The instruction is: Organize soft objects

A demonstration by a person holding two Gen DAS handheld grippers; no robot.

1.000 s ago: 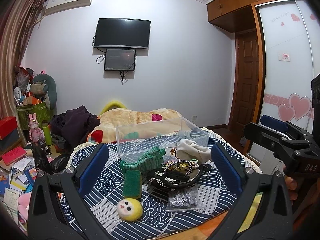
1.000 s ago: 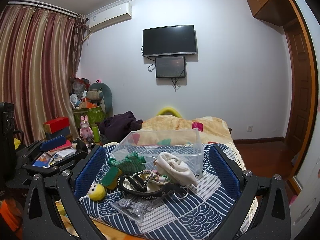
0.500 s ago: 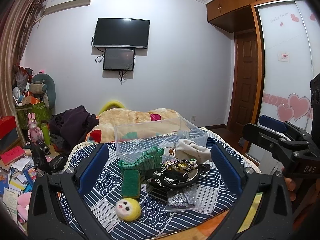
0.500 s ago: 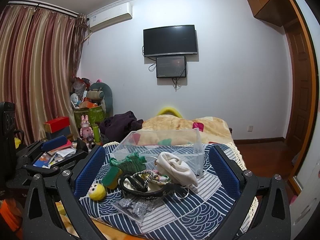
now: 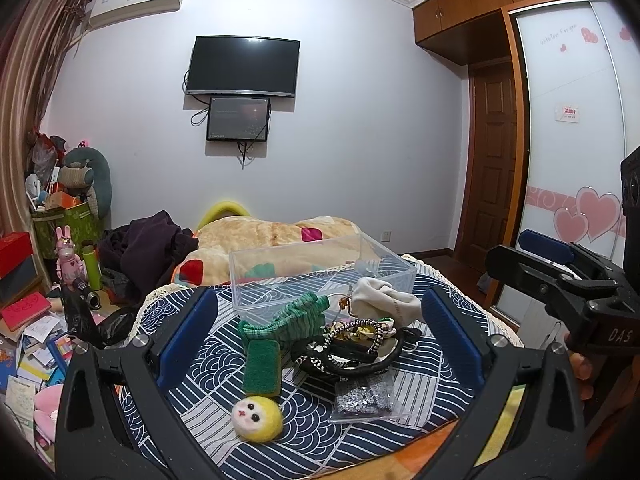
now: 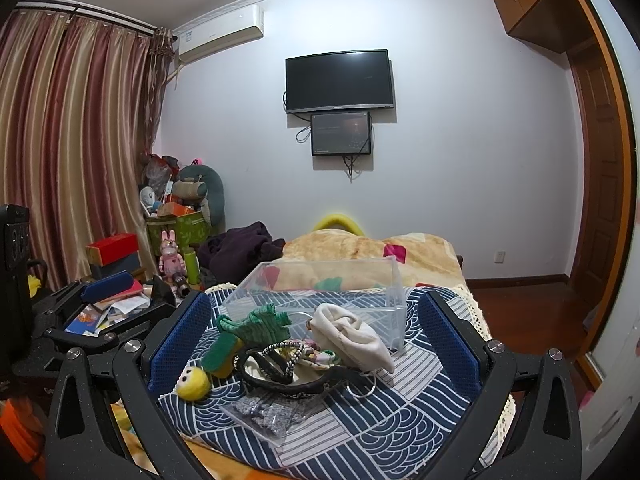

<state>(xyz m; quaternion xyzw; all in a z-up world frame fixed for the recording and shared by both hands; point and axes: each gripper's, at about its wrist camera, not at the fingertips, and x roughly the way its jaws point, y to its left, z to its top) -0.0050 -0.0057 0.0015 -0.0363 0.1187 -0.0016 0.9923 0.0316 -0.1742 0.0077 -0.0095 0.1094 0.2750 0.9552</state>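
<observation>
Patterned cloth [image 5: 208,364], tangled black straps [image 5: 352,354] half hiding beads, clear box [image 5: 320,268] behind

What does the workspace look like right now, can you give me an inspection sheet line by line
Surface: navy and white patterned cloth spread over the bed.
Job's things: green knitted cloth, cream fabric pouch, green and yellow sponge and yellow felt ball with a face, all on the cloth in front of the clear plastic box, which looks empty.
Clutter: black strap with beaded cord; clear bag of dark bits.
Grippers: left gripper and right gripper both open, holding nothing, short of the pile.
Cables: wires hanging below the wall screens.
Surroundings: dark clothes, boxes and papers left of the bed.
</observation>
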